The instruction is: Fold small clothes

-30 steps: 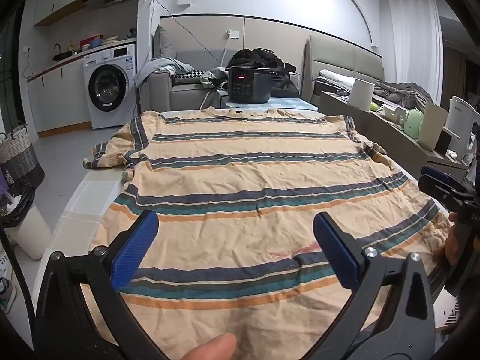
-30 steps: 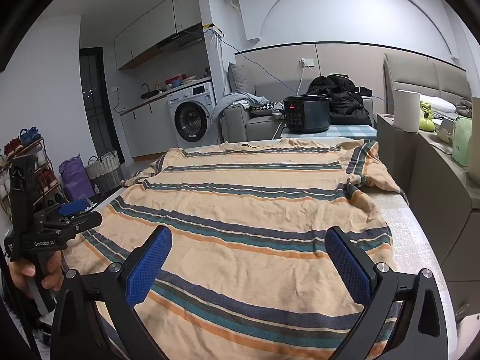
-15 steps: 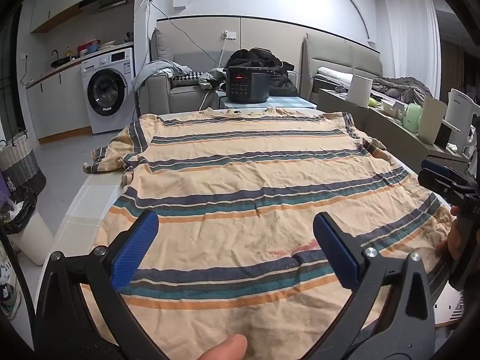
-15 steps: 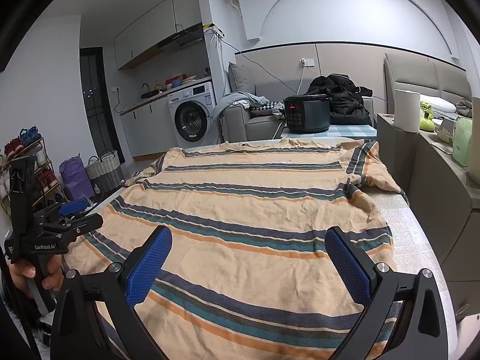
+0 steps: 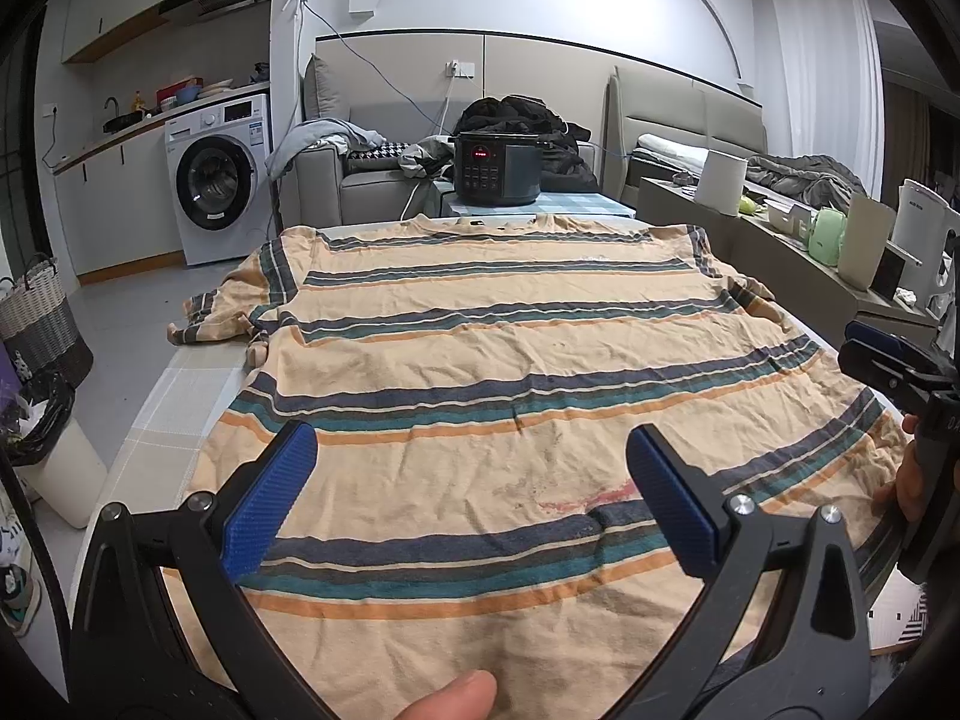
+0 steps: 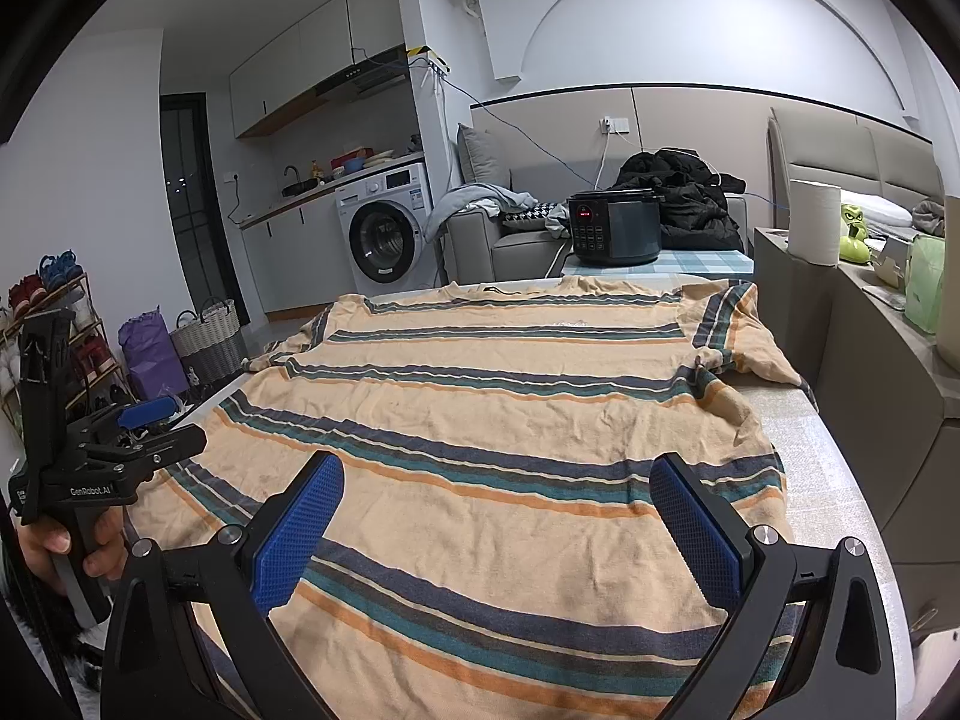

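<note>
- A peach cotton T-shirt with navy, teal and orange stripes (image 5: 480,348) lies flat across the white table (image 5: 174,396), filling mid-frame.
- The left gripper (image 5: 474,510) and right gripper (image 6: 498,534) hover over its hem, blue-padded jaws spread, grasping nothing.

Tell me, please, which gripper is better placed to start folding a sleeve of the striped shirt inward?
Right, marginally. The right gripper is open over the striped shirt, with the right sleeve lying fully on the table; the left sleeve droops over the table edge.
</note>
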